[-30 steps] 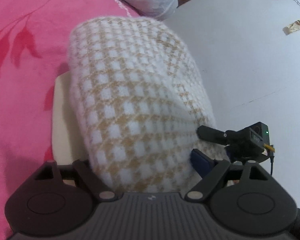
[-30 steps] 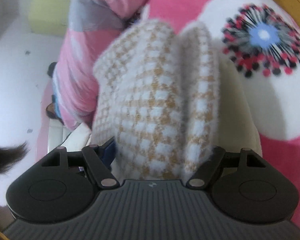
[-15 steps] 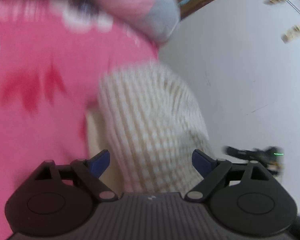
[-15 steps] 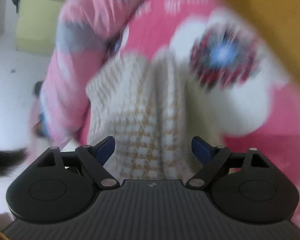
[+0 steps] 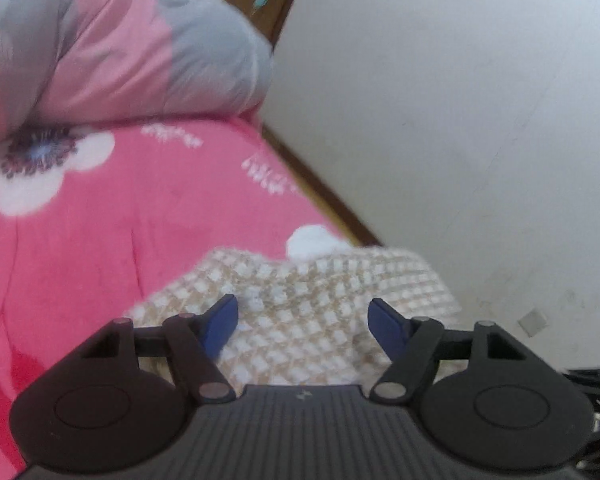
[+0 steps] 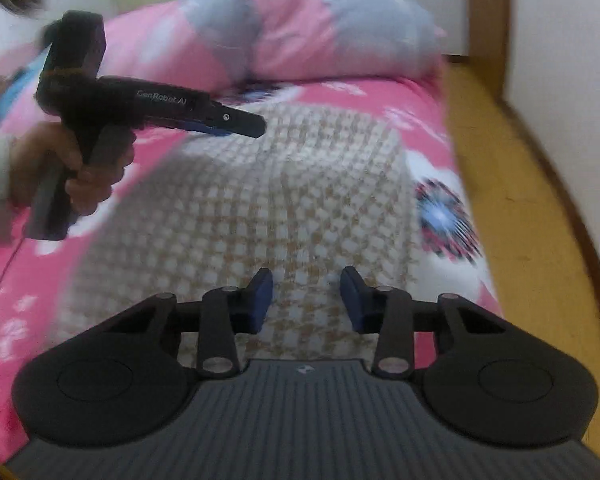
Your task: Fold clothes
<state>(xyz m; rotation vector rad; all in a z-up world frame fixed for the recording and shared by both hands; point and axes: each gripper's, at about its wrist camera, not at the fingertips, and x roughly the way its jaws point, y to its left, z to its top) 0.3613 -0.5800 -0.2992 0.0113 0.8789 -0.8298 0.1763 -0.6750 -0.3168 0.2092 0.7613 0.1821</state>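
Checked cream knit [image 6: 260, 200] lies spread on the pink bed [image 6: 420, 112], looks maybe folded once, hard to tell through blur. Left tool [image 5: 303, 320] and right tool [image 6: 306, 296] both hang released above it, gripping nothing, so more folds seem left.

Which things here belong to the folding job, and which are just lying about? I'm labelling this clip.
Job: checked garment; left gripper, open; right gripper, open.

Lying about: pink flowered bedspread; pink and grey quilt; wooden bed edge.
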